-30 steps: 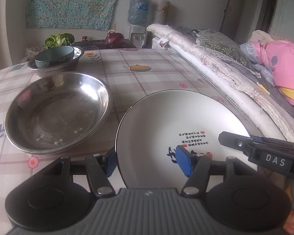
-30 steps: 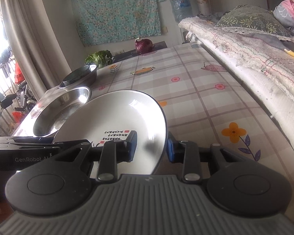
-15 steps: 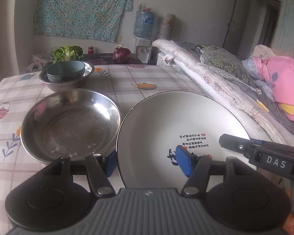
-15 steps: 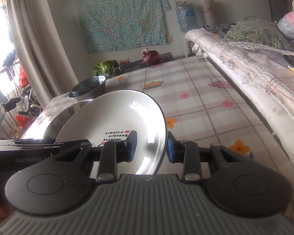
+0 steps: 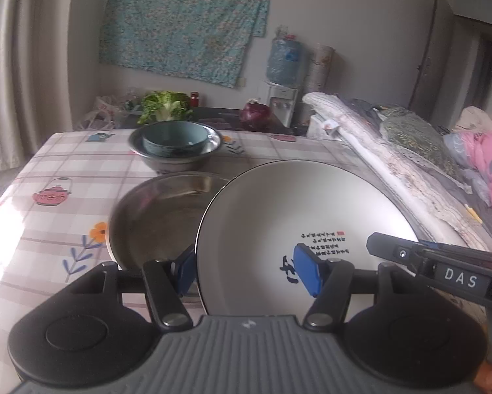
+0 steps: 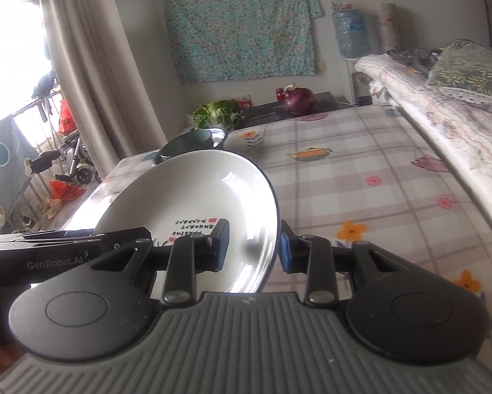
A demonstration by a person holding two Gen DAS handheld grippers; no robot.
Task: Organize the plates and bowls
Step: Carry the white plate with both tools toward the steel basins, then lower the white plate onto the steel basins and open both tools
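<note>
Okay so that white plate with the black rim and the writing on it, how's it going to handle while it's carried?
The white plate looks like glazed ceramic, so probably stiff, fairly heavy and breakable if dropped. Its gloss suggests a slippery rim, which may be why both the left hand-held gripper and right hand-held gripper pinch its edge.

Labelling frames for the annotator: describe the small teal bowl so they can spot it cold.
Start at the table with the checked cloth and look to its far end, before the leafy greens. A metal bowl stands there, and the teal bowl sits nested inside it. It is the only coloured dish; the wide pan is bare steel and the plate white.
</note>
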